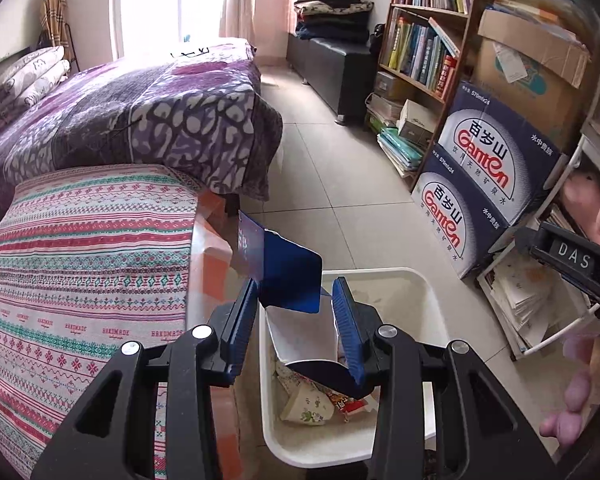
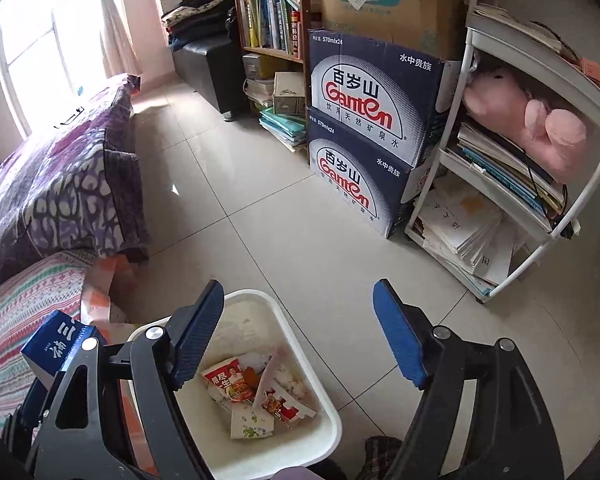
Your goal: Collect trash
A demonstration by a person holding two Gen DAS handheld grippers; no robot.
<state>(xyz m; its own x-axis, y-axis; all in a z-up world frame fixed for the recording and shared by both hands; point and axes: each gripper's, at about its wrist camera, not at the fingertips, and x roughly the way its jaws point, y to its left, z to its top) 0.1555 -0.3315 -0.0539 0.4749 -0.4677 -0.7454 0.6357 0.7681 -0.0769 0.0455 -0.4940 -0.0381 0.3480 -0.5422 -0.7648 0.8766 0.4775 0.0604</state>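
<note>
A blue carton (image 1: 290, 276) with a white inside sits between the blue pads of my left gripper (image 1: 296, 292), which is shut on it, partly over the white bin (image 1: 420, 292). The bin holds a flowered paper cup (image 1: 306, 406) and snack wrappers. In the right wrist view my right gripper (image 2: 298, 292) stands open above the same bin (image 2: 332, 412), with nothing between its fingers. Below it lie a red snack wrapper (image 2: 228, 384) and the paper cup (image 2: 252, 420). The blue carton (image 2: 56, 340) shows at the lower left.
A striped cloth-covered surface (image 1: 80, 280) borders the bin's left, with a purple-blanketed bed (image 1: 140, 120) behind it. Stacked Ganten water boxes (image 2: 364, 136), a white rack (image 2: 500, 200) of papers with a pink plush toy, and a bookshelf (image 1: 424, 48) line the right. Tiled floor (image 2: 240, 200) lies between.
</note>
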